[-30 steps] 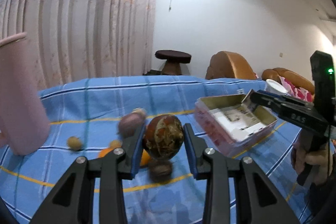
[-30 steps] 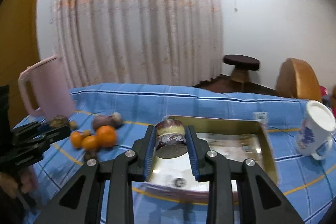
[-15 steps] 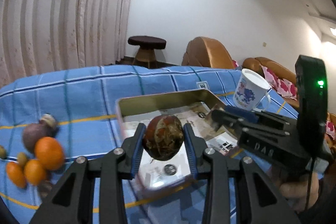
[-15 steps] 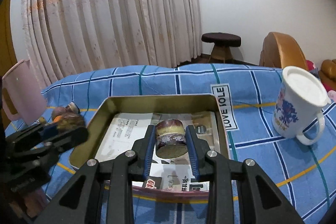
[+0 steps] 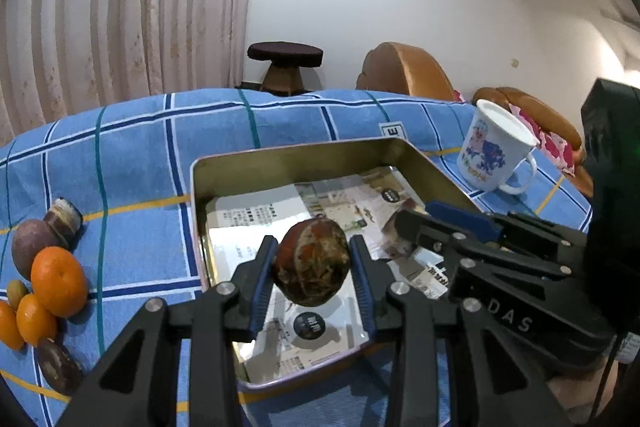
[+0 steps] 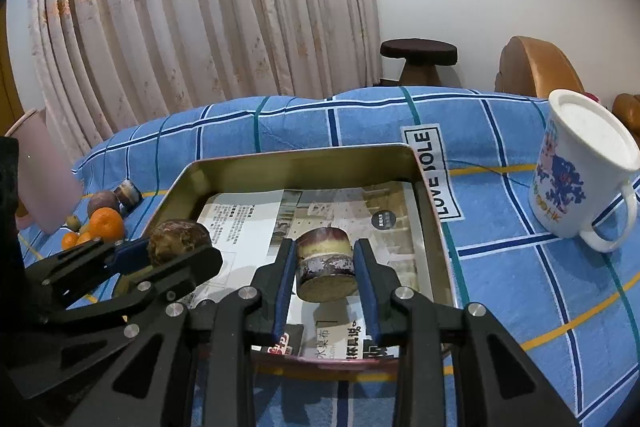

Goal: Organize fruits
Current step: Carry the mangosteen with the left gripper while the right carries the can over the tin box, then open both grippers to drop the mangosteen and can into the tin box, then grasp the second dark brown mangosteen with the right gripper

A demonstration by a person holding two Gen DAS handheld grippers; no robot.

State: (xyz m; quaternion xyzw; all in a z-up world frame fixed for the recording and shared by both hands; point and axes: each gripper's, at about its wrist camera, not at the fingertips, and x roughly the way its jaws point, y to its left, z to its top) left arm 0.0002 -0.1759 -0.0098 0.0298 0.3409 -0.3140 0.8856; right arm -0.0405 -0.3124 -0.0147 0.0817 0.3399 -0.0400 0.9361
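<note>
Now both grippers over shallow gold metal tray [image 6: 304, 163] lined with printed paper, likely for drop-off. Left gripper [image 5: 312, 271] jaws narrow, clamped on mottled brown-red round fruit [image 5: 311, 267]. Right gripper [image 6: 325, 265] jaws nearly closed on purple-cream cut cylindrical fruit chunk [image 6: 325, 263]. Oranges [image 5: 58, 281], remaining fruit on blue checked cloth, left of tray.

Fruit pile [image 5: 44, 283] left of tray [image 5: 280, 163], mug [image 5: 492, 155] right

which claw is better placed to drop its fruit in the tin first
Probably right. The right claw holds its cut fruit piece over the middle of the paper-lined tin. The left claw, gripping the mottled round fruit, hangs nearer the tin's front left.
</note>
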